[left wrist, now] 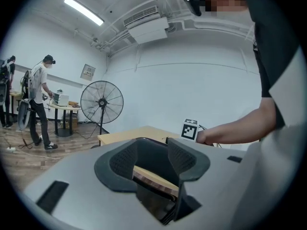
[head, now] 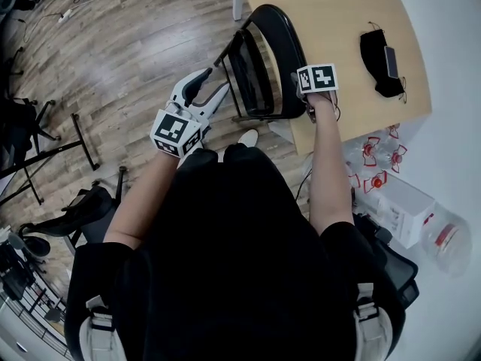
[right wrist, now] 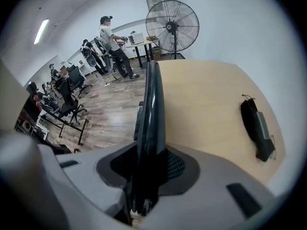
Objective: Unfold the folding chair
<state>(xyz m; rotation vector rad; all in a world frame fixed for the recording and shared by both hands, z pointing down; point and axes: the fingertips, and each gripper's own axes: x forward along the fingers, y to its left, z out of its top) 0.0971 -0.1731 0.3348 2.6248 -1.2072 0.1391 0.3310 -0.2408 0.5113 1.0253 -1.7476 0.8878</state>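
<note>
- Closest in the head view is the person's dark torso [head: 225, 262], with both forearms reaching out over it toward the work.
- The wooden floor [head: 128, 43] takes up the left side, and the pale table [head: 338, 13] takes up the upper right.
- The folding chair [head: 263, 59] stands on that floor, tight against the table's near edge. It is mostly folded, with the seat panel angled only a little off the frame.
- It should handle as a rigid thing: a hard frame with glossy black panels, light enough to tip but slick under the pads. The hinges will likely resist and then give all at once.
- The best holds are the top rim of the back, to steady it, and the free edge of the seat, to swing it down. Keep clear of the hinge side, where it can pinch.
- The right gripper [right wrist: 149, 176] points steeply down. Its jaws are clamped on the thin top edge of the chair's back, which fills the gap between the pads.
- The left gripper [left wrist: 152, 164] lies nearly level and is narrowed on what looks like the seat panel's edge. The contact sits low between the pads, so that grip is probable, not certain.
- Smallest is a black pouch [head: 379, 62], which lies on the table well apart from the chair.
</note>
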